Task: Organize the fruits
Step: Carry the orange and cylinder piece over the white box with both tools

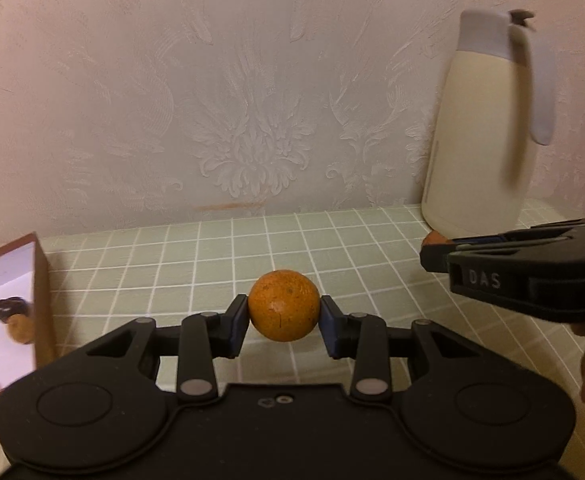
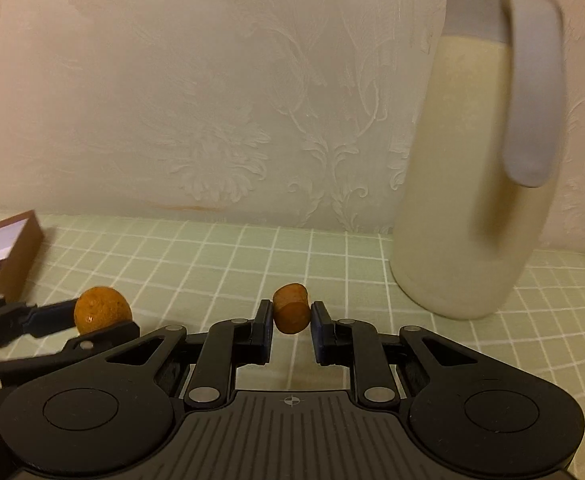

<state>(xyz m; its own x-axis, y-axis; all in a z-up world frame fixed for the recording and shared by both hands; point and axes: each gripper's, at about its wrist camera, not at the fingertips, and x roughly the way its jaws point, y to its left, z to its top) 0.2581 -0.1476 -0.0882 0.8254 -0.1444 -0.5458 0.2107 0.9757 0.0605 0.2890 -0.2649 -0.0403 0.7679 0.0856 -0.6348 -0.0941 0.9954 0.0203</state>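
Orange round fruit (image 1: 284, 306) sits pinched mid-air in your left gripper (image 1: 284, 320), smaller stubby orange fruit (image 2: 291, 309) likewise in your right gripper (image 2: 291, 320), both above the green checked tablecloth (image 1: 252, 248); light, likely soft, so squeeze gently across the widest part.

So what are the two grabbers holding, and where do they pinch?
The left gripper pinches a round orange fruit by its sides. The right gripper pinches a smaller orange piece by its sides.
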